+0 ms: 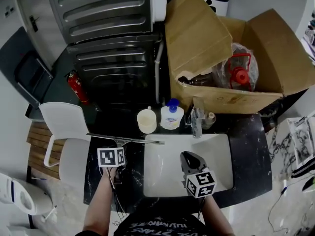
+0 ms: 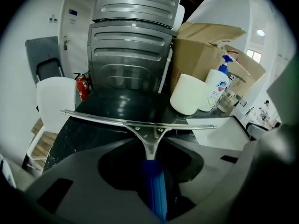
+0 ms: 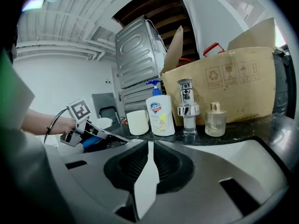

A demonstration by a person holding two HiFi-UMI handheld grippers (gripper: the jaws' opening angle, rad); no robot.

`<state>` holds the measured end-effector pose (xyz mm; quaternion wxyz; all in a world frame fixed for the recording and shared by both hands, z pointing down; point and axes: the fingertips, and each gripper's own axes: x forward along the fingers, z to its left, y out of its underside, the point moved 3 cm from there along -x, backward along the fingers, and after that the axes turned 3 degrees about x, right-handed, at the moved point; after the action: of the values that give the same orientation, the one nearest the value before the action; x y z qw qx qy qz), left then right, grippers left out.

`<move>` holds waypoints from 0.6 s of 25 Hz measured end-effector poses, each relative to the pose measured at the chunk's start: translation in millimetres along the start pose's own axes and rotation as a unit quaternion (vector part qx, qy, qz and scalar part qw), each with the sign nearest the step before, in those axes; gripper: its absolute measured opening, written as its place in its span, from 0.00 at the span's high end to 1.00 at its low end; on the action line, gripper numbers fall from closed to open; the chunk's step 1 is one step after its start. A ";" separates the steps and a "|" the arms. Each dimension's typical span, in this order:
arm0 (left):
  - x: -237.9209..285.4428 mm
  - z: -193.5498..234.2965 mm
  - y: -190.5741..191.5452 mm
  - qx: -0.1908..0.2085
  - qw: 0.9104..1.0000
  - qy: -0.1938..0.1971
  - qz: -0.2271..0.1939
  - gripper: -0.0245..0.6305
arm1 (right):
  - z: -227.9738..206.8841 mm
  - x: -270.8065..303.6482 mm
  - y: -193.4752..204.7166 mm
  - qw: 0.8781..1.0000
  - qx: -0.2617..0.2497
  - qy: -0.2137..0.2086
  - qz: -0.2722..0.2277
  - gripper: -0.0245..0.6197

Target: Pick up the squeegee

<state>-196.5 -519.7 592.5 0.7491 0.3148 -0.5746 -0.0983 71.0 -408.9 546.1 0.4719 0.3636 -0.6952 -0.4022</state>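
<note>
Two jaws of the left gripper (image 2: 152, 148) are clamping on the blue handle (image 2: 155, 188) of the squeegee (image 2: 145, 129), which is filling the gap between them. The right gripper (image 3: 148, 171) is hanging over the sink (image 1: 157, 173) with its jaws together on nothing.

The squeegee is lying straight ahead of the left gripper. Its handle is running back along the gripper's own line into the jaws, the metal neck is widening just past the fingertips, and the blade (image 2: 98, 118) is sitting crosswise beyond them. Its long axis is running side to side across the jaws, one end reaching to the gripper's left over the dark counter (image 2: 117, 101), the other to its right toward the sink rim. Whether the blade is resting on the counter or clearing it is not showing.

By its build it is probably going to handle as light and stiff, the bare metal likely slippery, so the handle is looking like the sound place to hold. The wide blade is giving leverage, and a loose grip is risking a twist. A white cup (image 2: 189, 94) is standing just beyond its right half.
</note>
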 end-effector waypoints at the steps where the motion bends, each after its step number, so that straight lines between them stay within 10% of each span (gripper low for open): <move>1: -0.9 0.1 0.4 -0.002 1.000 -0.002 -0.003 0.71 | 0.6 -2.3 -1.3 1.000 -0.002 -0.001 -0.001 0.86; 15: -65.8 -20.9 -5.8 -0.022 0.995 -0.007 -0.101 0.72 | -6.1 -45.4 -14.7 0.999 -0.022 -0.013 -0.031 0.86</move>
<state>-197.1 -483.3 533.5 0.7378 0.3540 -0.5432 -0.1880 91.7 -376.1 517.7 0.4580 0.3694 -0.6809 -0.4361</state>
